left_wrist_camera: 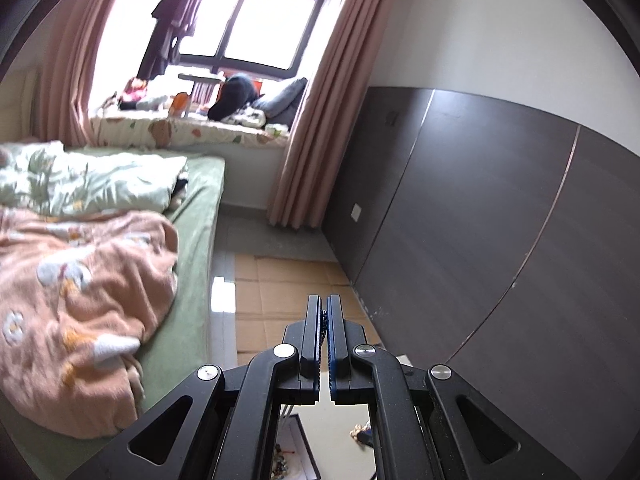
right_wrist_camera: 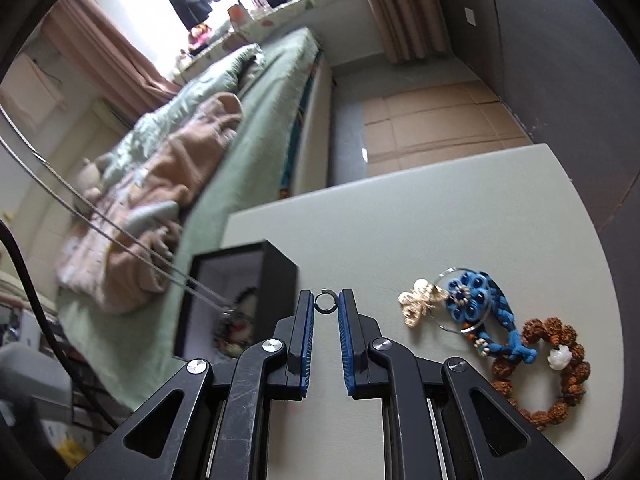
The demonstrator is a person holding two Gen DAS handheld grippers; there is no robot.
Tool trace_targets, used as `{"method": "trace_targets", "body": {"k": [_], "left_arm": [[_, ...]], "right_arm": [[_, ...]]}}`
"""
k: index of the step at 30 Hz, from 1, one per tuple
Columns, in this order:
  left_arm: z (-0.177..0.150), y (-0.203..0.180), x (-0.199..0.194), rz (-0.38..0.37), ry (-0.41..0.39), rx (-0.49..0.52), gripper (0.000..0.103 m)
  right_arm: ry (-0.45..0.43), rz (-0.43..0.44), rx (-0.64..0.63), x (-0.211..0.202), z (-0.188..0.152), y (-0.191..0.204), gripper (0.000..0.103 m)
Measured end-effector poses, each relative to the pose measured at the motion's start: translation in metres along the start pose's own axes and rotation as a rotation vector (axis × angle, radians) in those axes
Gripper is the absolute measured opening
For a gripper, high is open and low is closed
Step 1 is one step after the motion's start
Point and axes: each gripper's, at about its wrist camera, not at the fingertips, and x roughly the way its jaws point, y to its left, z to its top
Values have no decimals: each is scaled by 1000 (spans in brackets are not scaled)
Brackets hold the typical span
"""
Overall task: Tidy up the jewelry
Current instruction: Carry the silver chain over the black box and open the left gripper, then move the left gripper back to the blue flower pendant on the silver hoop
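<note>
In the right wrist view my right gripper [right_wrist_camera: 326, 300] is shut on a small silver ring [right_wrist_camera: 325, 301], pinched between its fingertips above the pale table [right_wrist_camera: 400, 220]. A black jewelry box [right_wrist_camera: 276, 276] stands open just left of it, with beaded pieces inside. A silver chain [right_wrist_camera: 120, 236] runs from the upper left down into the box. In the left wrist view my left gripper [left_wrist_camera: 324, 312] is raised high and shut on the dark chain [left_wrist_camera: 323, 322], seen between its pads. The box [left_wrist_camera: 298, 446] shows below it.
On the table right of my right gripper lie a gold butterfly brooch [right_wrist_camera: 420, 300], a blue knotted flower bracelet [right_wrist_camera: 480, 308], a thin clear bangle [right_wrist_camera: 484, 320] and a brown seed-bead bracelet [right_wrist_camera: 560, 364]. A bed [right_wrist_camera: 248, 128] lies left; a dark wall panel [left_wrist_camera: 500, 240] stands right.
</note>
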Motion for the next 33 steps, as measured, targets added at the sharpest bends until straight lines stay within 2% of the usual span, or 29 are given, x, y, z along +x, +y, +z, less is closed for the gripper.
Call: {"method": "trace_targets", "body": {"k": [7,12,13,17,18,19,20,22,23,25,31,33], "left_arm": [[-59,41,45,10,123,-142,2],[-101,61,86,31,273,-210,2],[-109,67,96,36,325,-235,2],[-117,81,111,34,427,-309,5],[-116,83,111,37,425,-312,9],[-114,84,110,43,418,-311,24],[-111,86,107,54,405,-310,49],[-106,91,100,69,364,-319,75],[-101,95,96,71,333,-326,79],[-97,99,93,79,321,-326,79],[-93,113,96,117,337,-336,79],[-95,113,97,123,337,-334,79]], "right_arm": [[-49,79,7,-3,6,13,14],[-73,122,15,2,10,25,14],[-75,128,12,4,10,29,14],[-69,167,-6,14,10,42,14],[-63,167,-12,18,10,46,14],[-55,167,-18,23,11,50,14],[-46,167,-21,27,11,53,14],[-30,159,-25,37,12,58,14],[-21,155,-26,42,13,60,14],[-6,143,-27,52,16,63,14],[56,82,-21,79,19,68,14],[61,38,-25,84,21,69,15]]}}
